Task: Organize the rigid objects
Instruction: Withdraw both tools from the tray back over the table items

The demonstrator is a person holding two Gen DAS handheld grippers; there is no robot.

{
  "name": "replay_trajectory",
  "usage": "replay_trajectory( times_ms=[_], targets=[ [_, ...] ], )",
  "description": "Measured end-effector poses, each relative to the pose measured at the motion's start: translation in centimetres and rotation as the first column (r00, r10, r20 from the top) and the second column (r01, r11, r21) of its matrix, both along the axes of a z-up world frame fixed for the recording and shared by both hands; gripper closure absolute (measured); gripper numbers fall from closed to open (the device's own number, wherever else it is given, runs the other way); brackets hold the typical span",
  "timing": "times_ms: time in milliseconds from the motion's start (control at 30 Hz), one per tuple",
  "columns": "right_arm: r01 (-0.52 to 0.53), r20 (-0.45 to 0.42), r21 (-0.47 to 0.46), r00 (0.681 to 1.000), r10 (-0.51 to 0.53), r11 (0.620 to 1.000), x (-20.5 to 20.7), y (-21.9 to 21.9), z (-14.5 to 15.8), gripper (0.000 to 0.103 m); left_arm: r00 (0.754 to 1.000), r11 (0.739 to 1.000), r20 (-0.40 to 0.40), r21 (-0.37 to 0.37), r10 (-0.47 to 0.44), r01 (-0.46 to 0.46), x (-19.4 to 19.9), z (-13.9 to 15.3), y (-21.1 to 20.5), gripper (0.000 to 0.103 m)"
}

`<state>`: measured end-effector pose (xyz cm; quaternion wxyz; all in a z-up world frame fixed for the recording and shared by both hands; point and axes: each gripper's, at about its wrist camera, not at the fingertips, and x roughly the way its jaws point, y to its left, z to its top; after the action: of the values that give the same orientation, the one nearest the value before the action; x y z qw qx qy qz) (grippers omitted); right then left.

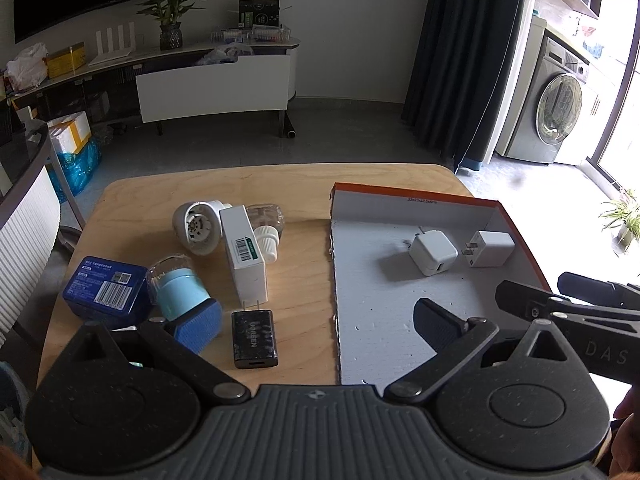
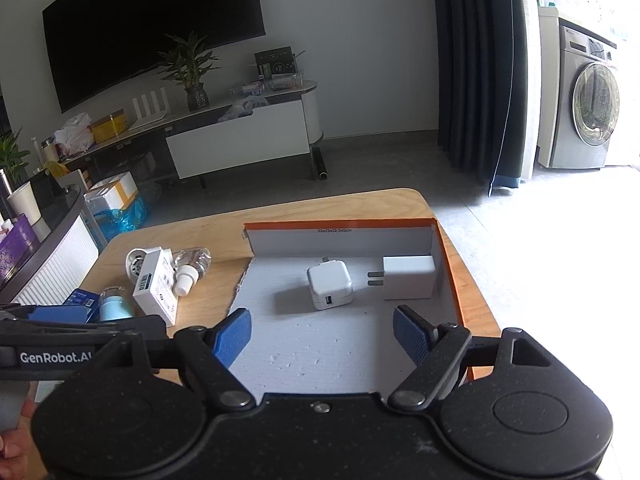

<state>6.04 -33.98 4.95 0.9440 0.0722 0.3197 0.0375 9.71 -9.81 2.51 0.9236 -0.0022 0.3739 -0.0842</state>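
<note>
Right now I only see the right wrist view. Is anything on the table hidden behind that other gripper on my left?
Observer: Yes. A black charger lies flat on the table, between the white box and the left gripper.
Operator: Is that gripper holding something?
Observer: No, its jaws stand open with nothing between them.
Operator: And the blue thing beside it?
Observer: That is a blue box with a barcode label facing up, lying left of the light-blue container.

L gripper (image 1: 320, 328), R gripper (image 2: 322, 336): jaws apart, seemingly empty.
</note>
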Motion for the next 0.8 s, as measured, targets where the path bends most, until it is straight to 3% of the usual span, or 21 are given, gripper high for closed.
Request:
replay_trajectory(
  times_ms=[800],
  targets=[
    [-0.108, -0.022, -0.012, 0.994, 0.108, 0.994, -1.2, 4.6, -0.2, 0.011, 0.995, 0.994, 0.003, -0.036, 0.103, -0.103, -3.2, -0.4, 4.7, 0.000]
  ],
)
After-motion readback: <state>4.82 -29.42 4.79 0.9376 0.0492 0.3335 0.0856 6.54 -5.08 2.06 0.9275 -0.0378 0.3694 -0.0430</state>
